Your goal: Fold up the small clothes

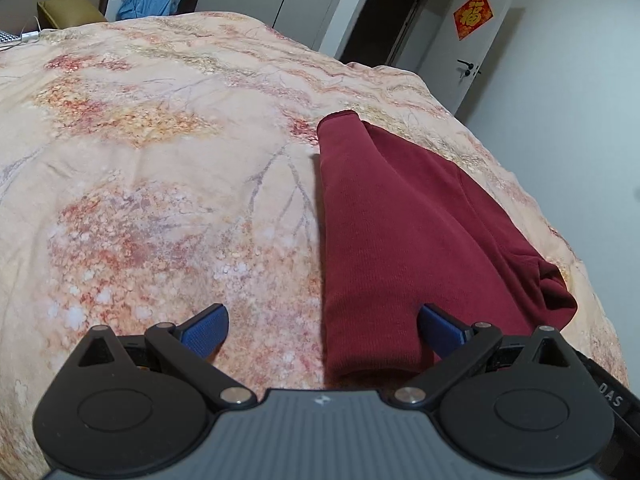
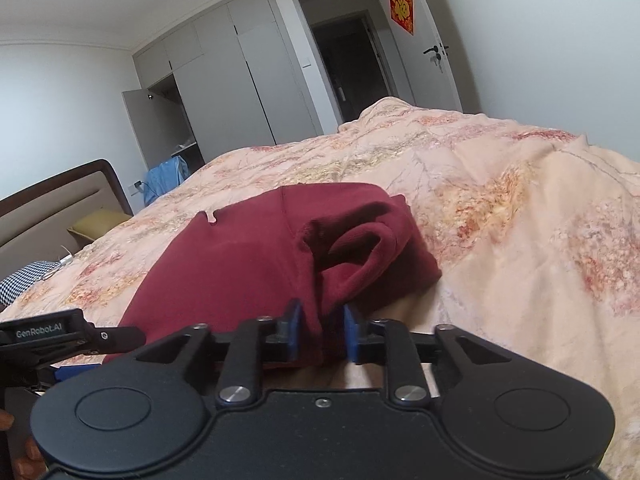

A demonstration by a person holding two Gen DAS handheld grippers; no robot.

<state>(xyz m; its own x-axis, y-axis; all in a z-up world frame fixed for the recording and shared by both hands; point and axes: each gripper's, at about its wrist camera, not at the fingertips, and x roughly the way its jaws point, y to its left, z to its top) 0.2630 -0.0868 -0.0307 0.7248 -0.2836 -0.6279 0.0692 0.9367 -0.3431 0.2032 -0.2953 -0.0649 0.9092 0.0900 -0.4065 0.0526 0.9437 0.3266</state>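
The dark red garment (image 1: 400, 216) lies partly folded on the bed (image 1: 160, 160), toward its right edge as the left wrist view shows it. The right tool (image 2: 322, 332) pinches a bunched fold at the garment's near end. The left tool (image 1: 322, 330) hovers spread wide over the near hem, gripping nothing. To fold well, the right tool should lift low and carry the fold across evenly while the left tool pins the near edge flat.

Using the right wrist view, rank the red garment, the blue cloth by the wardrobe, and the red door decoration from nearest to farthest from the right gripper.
1. Red garment, clamped in the right gripper.
2. Blue cloth, far left, beyond the bed.
3. Red door decoration, upper right, across the room.
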